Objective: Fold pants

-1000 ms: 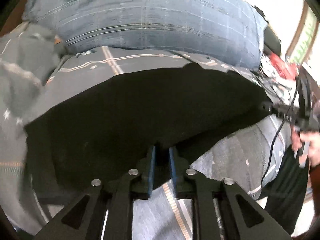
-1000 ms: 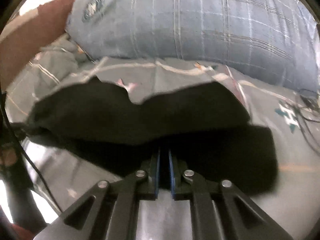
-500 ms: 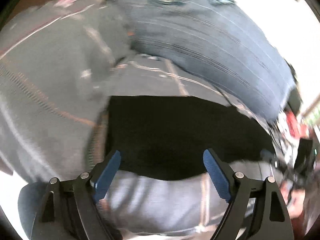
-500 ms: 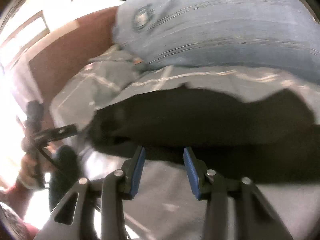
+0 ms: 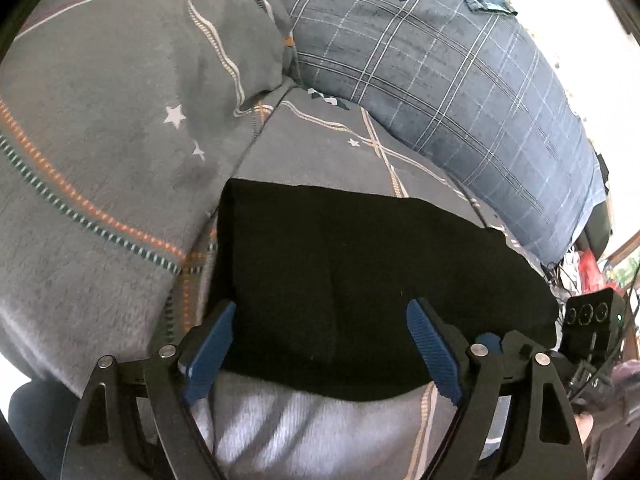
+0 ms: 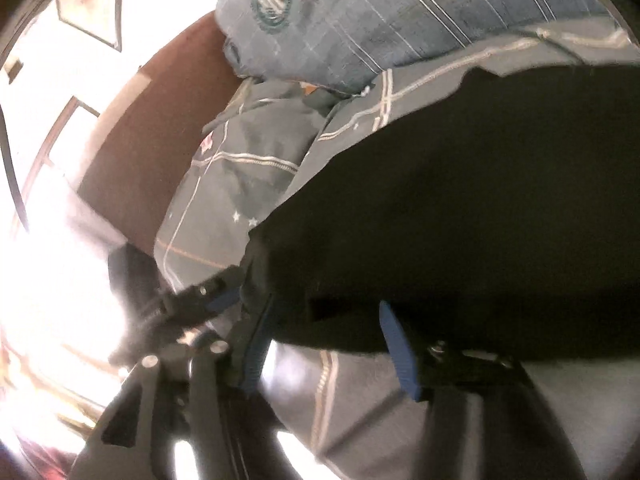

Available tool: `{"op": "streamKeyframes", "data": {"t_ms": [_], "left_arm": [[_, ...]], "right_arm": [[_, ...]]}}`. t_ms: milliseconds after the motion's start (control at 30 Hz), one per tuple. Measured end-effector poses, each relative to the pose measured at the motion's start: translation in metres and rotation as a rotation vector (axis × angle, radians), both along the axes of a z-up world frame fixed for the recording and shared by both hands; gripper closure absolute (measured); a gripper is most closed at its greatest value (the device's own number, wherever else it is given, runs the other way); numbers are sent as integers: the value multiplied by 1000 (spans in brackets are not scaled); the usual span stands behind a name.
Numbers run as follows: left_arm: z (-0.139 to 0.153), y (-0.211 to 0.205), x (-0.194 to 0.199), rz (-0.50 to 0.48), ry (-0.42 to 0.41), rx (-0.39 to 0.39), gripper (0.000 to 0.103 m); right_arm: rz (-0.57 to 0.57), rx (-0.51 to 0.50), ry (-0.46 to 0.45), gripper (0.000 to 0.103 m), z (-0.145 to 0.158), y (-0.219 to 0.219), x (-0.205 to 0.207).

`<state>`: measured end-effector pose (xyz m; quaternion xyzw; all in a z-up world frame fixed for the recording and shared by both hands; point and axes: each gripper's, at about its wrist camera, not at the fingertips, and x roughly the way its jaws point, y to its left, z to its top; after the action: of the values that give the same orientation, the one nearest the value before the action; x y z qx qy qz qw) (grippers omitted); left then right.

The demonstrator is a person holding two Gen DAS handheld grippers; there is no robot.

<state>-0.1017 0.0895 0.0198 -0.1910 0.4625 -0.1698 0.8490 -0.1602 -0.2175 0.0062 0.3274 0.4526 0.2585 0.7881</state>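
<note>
Both sets of fingers, left gripper and right gripper, have just been opening and hold nothing; I back off gently so the folded black fabric pants stay flat on the grey patterned bed.

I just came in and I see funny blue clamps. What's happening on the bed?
A person is folding black pants on the bed, with a clamp tool in each hand. Both tools have just been opening and have let go: the left tool and the right tool are open, pads off the cloth. The pants lie folded into a flat dark block in front of a plaid pillow.
</note>
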Motion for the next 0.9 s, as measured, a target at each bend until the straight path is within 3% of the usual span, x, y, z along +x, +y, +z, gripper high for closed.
{"op": "streamKeyframes", "data": {"t_ms": [67,100,133,167,200,333,433,567,767,800,867,900], "left_arm": [[-3,-1,5,3,4,21,44],[-3,-2,6,3,3,47,51],[-3,-5,9,4,-1,66,61],[-2,-5,9,2,-11,88,65],[0,-6,8,-3,-15,93,67],[13,-7,1,-22,-54,134,75],[28,-3,-12,-22,-97,160,80],[32,4,-22,-23,-101,171,79],[12,2,-21,3,-35,218,78],[16,1,-21,6,-41,220,74],[23,2,-23,22,-45,219,53],[26,2,-24,29,-47,218,48]], "right_arm": [[-18,46,44,48,-9,2,6],[-28,67,57,48,-13,2,9],[-38,88,66,57,-16,3,11],[-47,107,68,84,-19,3,12],[-49,113,68,99,-20,3,13],[-36,49,32,99,-8,10,8],[12,3,-38,99,18,19,-3],[50,-20,-86,99,37,29,-11],[57,-109,29,98,-12,42,-6],[51,-116,36,98,-18,41,-7],[48,-85,38,94,-18,37,-11],[57,-86,37,94,-17,35,-13]]}}
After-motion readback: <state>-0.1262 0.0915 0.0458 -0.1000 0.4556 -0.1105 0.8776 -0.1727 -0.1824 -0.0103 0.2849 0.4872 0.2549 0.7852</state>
